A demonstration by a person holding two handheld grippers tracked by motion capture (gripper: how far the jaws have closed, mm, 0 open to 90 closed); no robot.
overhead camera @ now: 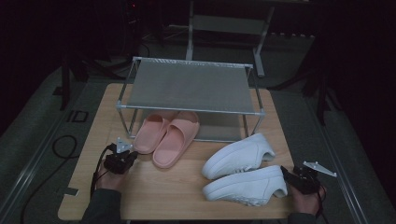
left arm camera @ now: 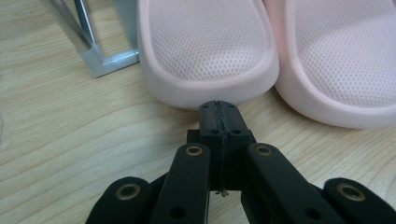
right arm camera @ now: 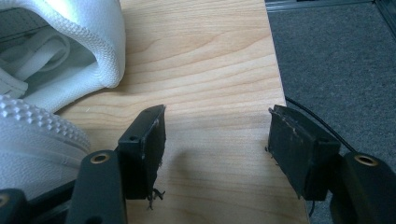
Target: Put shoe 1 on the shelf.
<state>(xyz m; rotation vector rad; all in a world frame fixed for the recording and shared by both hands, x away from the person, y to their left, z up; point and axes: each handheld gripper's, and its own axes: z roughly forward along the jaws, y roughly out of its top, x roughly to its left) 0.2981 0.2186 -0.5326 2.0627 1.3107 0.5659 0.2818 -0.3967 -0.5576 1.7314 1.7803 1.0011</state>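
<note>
Two pink slippers (overhead camera: 169,134) lie side by side on the wooden table (overhead camera: 154,186), toes under a metal shoe rack (overhead camera: 189,86). My left gripper (overhead camera: 132,156) is shut with nothing in it; in the left gripper view its tip (left arm camera: 218,108) sits just short of the left slipper's heel (left arm camera: 208,51), with the other slipper (left arm camera: 343,60) to the right. Two white sneakers (overhead camera: 243,173) lie at the front right. My right gripper (right arm camera: 217,128) stands open over bare wood beside the near sneaker's heel (right arm camera: 32,140); the far sneaker (right arm camera: 60,42) lies beyond it.
The rack's foot (left arm camera: 100,60) stands just left of the slipper. The table's right edge (right arm camera: 280,93) runs close under my right jaw, with grey carpet (right arm camera: 336,60) beyond. Black cables (overhead camera: 63,144) lie on the floor at left.
</note>
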